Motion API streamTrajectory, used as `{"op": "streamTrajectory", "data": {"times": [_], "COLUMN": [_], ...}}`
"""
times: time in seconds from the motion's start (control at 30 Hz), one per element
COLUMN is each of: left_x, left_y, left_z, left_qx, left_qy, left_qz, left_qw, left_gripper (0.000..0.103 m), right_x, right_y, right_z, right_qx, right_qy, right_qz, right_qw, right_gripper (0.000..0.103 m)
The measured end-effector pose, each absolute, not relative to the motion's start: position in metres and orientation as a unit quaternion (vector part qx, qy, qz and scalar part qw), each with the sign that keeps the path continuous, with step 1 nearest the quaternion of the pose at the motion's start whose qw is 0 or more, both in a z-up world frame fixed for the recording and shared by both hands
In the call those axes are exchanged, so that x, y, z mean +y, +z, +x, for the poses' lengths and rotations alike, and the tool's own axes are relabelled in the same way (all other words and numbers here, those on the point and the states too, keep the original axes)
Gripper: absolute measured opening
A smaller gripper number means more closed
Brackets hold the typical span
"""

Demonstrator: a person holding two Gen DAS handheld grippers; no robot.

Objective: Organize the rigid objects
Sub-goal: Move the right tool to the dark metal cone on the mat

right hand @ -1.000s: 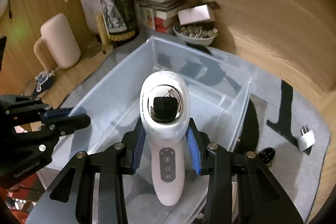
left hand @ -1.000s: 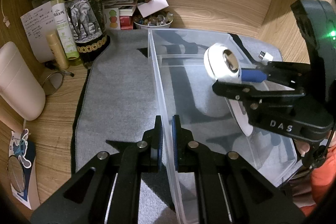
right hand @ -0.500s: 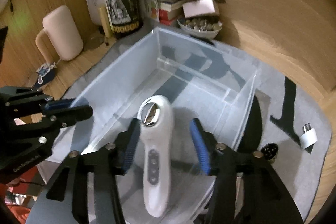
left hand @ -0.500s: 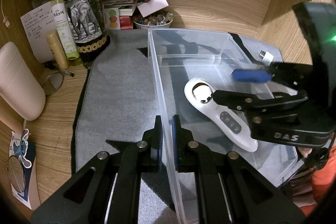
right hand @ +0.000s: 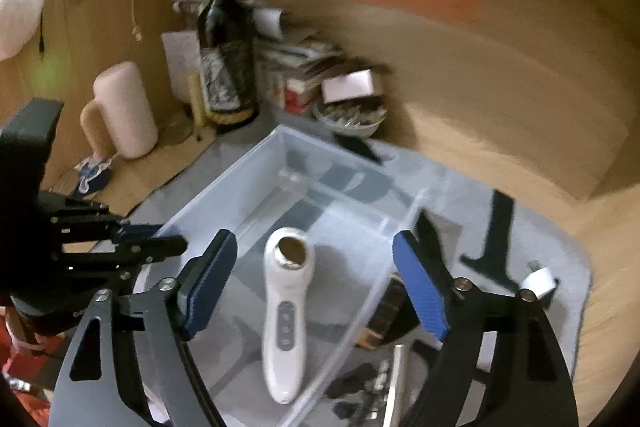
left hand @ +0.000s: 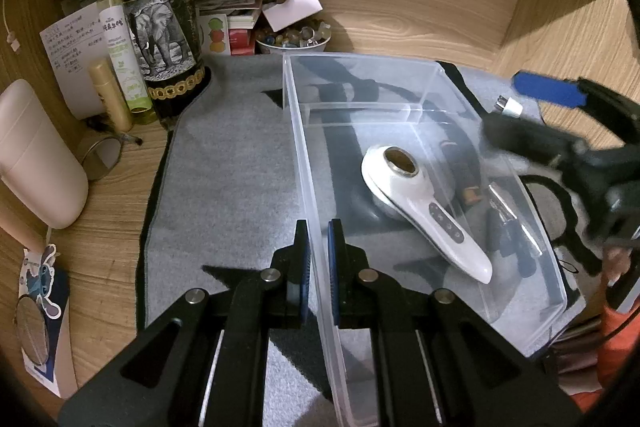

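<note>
Pinching the near wall of the clear plastic bin (left hand: 432, 83) between my left gripper (left hand: 318, 239) pads, I steady it, I judge, so it cannot slide on the grey felt mat (left hand: 232, 163). My right gripper (right hand: 312, 283), at the lower centre of its own view, has its jaws opening, and nothing sits between the ridged blue pads; it hangs above the bin. The white handheld device (left hand: 424, 203) lies flat on the bin floor, right of centre in the left view, round metal head toward the far wall, slim smooth handle with three buttons toward me. A glossy dark wine bottle (left hand: 160, 11) stands upper left, outside the bin.
</note>
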State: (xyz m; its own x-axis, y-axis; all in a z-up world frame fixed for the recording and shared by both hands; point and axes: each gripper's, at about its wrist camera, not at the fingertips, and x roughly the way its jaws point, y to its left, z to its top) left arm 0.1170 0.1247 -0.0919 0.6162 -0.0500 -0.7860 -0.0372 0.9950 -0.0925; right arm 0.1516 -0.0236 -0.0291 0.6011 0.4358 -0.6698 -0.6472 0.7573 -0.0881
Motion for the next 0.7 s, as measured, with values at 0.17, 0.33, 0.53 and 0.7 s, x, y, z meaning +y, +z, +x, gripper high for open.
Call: {"op": "streamTrajectory", "data": {"times": [0.17,0.33,0.53,0.7], "left_x": [0.126,0.125,0.125,0.124], "left_y": [-0.090,-0.090,-0.091,-0.091], "left_z": [0.118,0.117,0.116,0.116], "left_qx": [0.440,0.444,0.445,0.445], "left_qy": [-0.001,-0.001,0.000,0.000], "left_qz": [-0.051,-0.051,-0.051,-0.050], "left_qw": [0.897,0.895,0.894,0.894], "left_gripper": [0.008,0.008,0.008,0.008], "right_x": [-0.047,-0.070,-0.094,-0.107], "right_y": [-0.018,-0.014,-0.034,-0.062], "right_z": [0.162,0.177,0.199,0.212], "right_qx": [0.315,0.313,0.341,0.372], "right_qy": [0.284,0.253,0.220,0.199], "right_qz": [-0.141,-0.124,-0.106,-0.112], "right_qw": [0.895,0.907,0.908,0.900], "right_gripper": [0.081,0.082,0.081,0.081]}}
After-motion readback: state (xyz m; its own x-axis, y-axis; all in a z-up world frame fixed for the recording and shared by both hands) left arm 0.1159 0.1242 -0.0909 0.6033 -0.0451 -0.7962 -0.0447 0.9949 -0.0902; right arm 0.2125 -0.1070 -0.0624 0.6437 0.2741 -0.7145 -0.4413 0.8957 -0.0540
